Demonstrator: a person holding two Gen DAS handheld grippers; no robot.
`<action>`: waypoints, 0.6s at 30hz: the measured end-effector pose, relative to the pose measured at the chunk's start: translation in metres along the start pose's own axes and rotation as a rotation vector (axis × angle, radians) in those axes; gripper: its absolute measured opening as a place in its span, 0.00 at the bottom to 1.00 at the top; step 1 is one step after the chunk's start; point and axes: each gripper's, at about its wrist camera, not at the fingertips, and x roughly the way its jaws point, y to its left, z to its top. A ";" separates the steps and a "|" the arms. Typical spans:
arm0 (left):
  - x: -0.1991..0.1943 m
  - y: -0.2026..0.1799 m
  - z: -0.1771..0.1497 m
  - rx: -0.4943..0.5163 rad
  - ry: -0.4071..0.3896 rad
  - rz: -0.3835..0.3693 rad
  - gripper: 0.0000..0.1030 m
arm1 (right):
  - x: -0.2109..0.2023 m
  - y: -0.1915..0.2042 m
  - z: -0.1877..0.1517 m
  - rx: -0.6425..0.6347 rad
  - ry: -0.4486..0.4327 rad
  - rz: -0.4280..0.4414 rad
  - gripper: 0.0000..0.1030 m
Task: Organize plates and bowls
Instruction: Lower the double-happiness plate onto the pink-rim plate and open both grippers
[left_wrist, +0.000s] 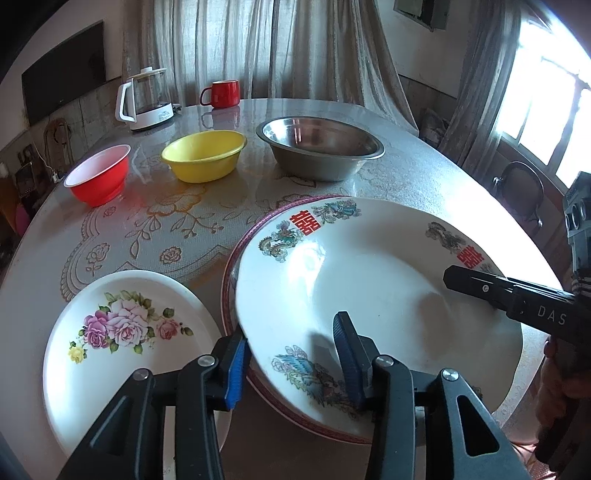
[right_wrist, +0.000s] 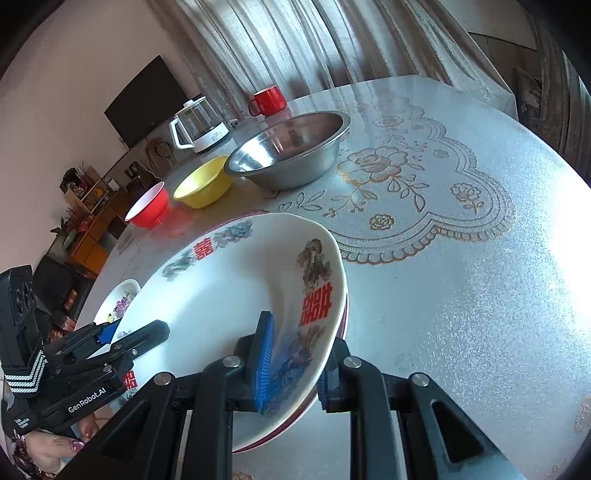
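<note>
We see a large white plate (left_wrist: 369, 295) with red double-happiness signs and dragon-and-phoenix prints, sitting on top of a second plate with a dark red rim (left_wrist: 236, 254), near the front edge of the table (left_wrist: 424, 184).

Our left gripper (left_wrist: 291, 362) straddles the near rim of the top plate: 1 blue-padded finger is outside the rim and the other over the plate's inside, with a wide gap between them, so it is not clamped.

Our right gripper (right_wrist: 295, 365) straddles the plate's right rim in the same way, 1 blue pad inside the plate and the other outside below the rim. We cannot tell whether its pads press the rim.

Just left of the stack lies a smaller plate with pink roses (left_wrist: 122, 332).

Farther back stand 3 bowls in a row: a red bowl (left_wrist: 99, 177), a yellow bowl (left_wrist: 203, 155) and a steel bowl (left_wrist: 321, 147).

Behind them are a white kettle (left_wrist: 146, 99) and a red mug (left_wrist: 221, 94).
</note>
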 end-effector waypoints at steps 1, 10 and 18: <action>-0.001 0.000 -0.001 0.000 0.001 -0.001 0.43 | 0.000 0.000 0.000 -0.001 0.003 -0.005 0.19; -0.004 0.005 -0.002 -0.009 -0.006 -0.004 0.38 | -0.020 -0.002 -0.012 0.046 0.016 0.034 0.21; -0.011 0.010 -0.001 -0.039 0.018 -0.028 0.36 | -0.026 0.004 -0.017 0.006 0.018 0.010 0.20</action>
